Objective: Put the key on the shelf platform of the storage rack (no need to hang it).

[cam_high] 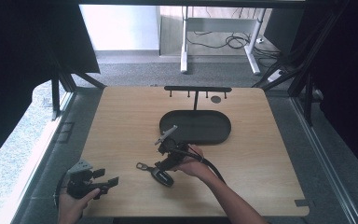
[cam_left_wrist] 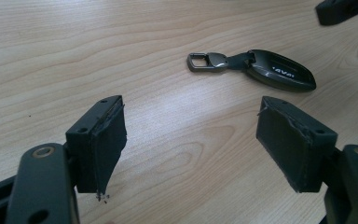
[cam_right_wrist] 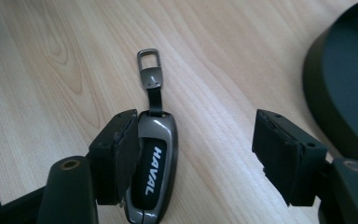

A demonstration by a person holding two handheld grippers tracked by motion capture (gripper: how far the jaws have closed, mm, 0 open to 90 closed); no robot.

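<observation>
A: Where's the key fob (cam_high: 162,177)?

B: Flat on the wooden table (cam_high: 261,154), near the middle, nearer than the dark oval tray (cam_high: 196,127). Its metal clip (cam_right_wrist: 148,70) points left.

A: And the right gripper (cam_right_wrist: 196,161)?

B: Its 2 jaws stand wide, 1 pad (cam_right_wrist: 127,151) just beside the fob's edge, the other well apart. "HAVAL" reads on the fob's face.

A: The left gripper (cam_left_wrist: 191,144)?

B: Near-left corner of the table, jaws wide around bare wood, the fob lying beyond them.
</observation>
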